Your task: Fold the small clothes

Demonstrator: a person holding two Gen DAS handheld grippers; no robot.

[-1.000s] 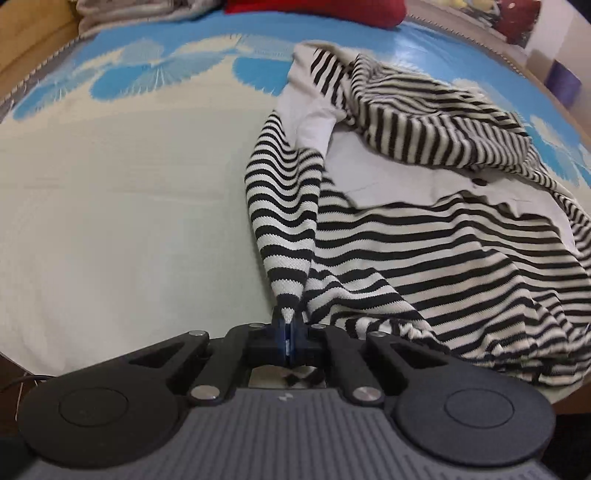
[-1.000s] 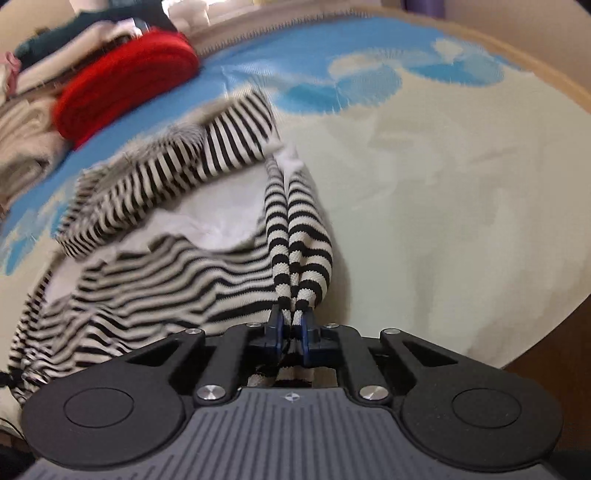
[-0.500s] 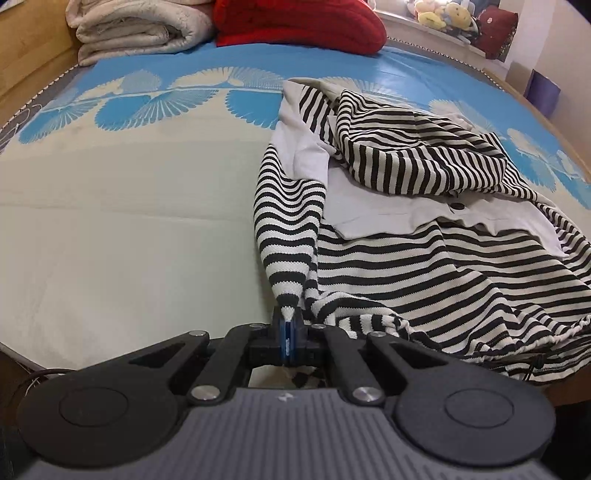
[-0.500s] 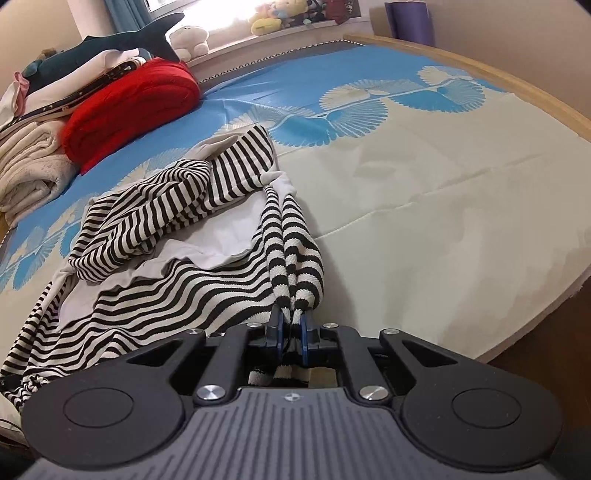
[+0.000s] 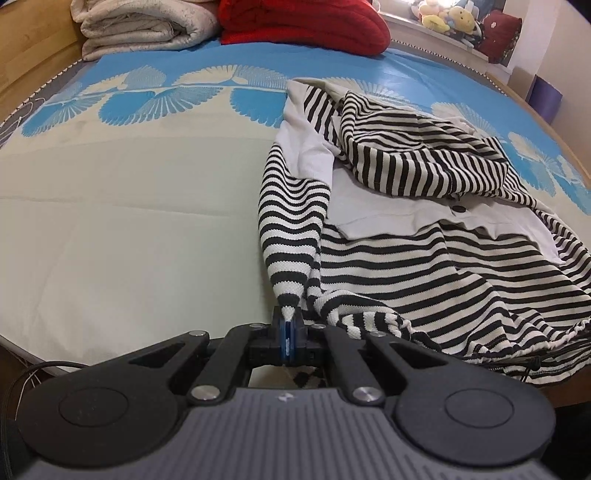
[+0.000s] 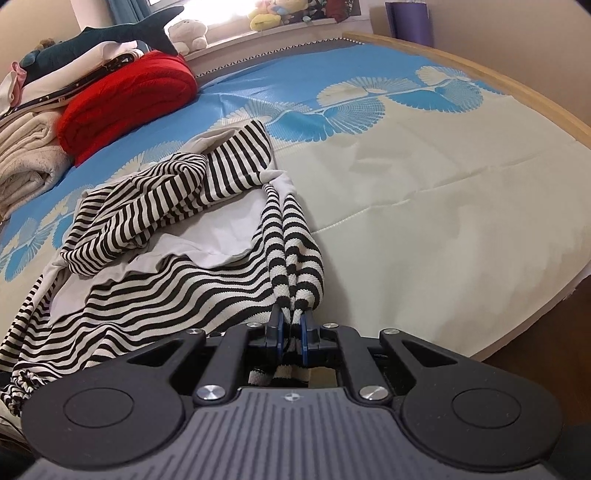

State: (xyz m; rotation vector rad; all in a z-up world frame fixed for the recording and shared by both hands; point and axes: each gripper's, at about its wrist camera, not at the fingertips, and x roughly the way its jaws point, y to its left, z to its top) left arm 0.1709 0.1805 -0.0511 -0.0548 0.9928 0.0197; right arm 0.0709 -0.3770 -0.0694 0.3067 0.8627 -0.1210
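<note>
Both the left gripper [image 5: 287, 334] and right gripper [image 6: 291, 332] clench the black-and-white striped knit garment [image 5: 424, 266]; uneven pulling risks skewing its fold.

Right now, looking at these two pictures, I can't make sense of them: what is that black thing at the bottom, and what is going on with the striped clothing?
There is no robot here. A person holds a two-fingered clamp in each hand, and each clamp carries a wide-angle camera looking forward along its fingers. So one picture comes from the left hand, the other from the right. The black shape at the bottom is the clamp itself.

Both look down at a bed with a blue and cream cover. On it lies a black-and-white striped top, crumpled. The left gripper is shut on one pinch of its fabric; the right gripper is shut on a thicker bunch of it. At the far end sit a red blanket, folded pale bedding and soft toys.
</note>
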